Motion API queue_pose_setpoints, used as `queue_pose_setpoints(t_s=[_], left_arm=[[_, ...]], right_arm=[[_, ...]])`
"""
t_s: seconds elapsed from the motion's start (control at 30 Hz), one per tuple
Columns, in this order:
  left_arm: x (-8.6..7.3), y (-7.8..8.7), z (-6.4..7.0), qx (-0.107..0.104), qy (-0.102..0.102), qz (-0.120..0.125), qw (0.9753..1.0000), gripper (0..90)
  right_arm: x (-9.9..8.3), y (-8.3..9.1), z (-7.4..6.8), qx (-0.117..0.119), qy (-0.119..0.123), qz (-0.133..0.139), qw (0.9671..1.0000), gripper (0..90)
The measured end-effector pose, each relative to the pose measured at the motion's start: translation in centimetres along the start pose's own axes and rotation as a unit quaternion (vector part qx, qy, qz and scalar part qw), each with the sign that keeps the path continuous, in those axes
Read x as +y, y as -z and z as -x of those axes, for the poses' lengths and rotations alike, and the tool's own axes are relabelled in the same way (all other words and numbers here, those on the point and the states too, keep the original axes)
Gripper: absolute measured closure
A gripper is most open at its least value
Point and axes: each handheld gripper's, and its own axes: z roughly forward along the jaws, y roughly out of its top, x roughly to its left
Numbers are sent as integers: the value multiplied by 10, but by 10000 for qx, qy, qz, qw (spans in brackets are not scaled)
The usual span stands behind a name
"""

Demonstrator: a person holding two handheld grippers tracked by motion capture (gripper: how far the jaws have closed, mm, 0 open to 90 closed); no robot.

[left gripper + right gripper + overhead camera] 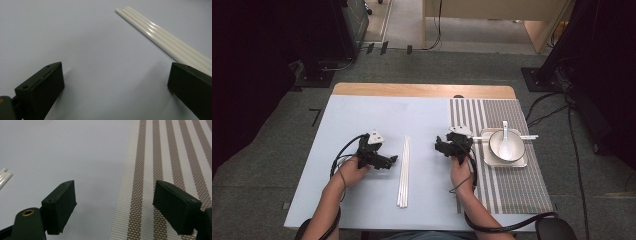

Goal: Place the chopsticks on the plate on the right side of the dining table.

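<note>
Both forearms come in from the near table edge, cables trailing back off each tool. Left gripper sits low over the pale blue table cover, jaws spread wide with nothing between them; left gripper view confirms bare cover between the two black jaws. Just beside it, toward table centre, lie the white chopsticks, a tight bundle laid flat, running near-to-far, not touched by either tool; in the left gripper view the chopsticks pass close by the right-hand jaw, whether touching it I can't tell. Right gripper is on the other side of the sticks, near the left edge of the striped placemat, jaws also wide apart and holding nothing; right gripper view has one jaw over blue cover, the other over the brown-and-white placemat, stick tips at the far left edge. Farther right on the mat: a pale tray holding a white bowl with a white spoon lying in it, handle pointing away. Beyond, bare wood strip of the table at the far edge.
</note>
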Motion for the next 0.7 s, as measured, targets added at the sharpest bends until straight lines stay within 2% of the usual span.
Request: queue_pose_setpoints(t_s=[0.33,0.43,0.5,0.6,0.7], left_arm=[[0,0,0,-1,-2,2,10000,2],[0,0,0,-2,-3,-1,10000,2],[0,0,0,1,0,0,10000,2],[0,0,0,5,-4,-2,10000,2],[0,0,0,1,-2,0,10000,2]], right_arm=[[0,0,8,-168,-103,-63,9998,179],[0,1,5,-180,-40,-71,9998,178],[-1,1,-5,-140,79,-121,9998,158],[-1,-2,-13,-185,-36,-201,9996,153],[0,-4,-13,-172,-81,-252,9995,151]])
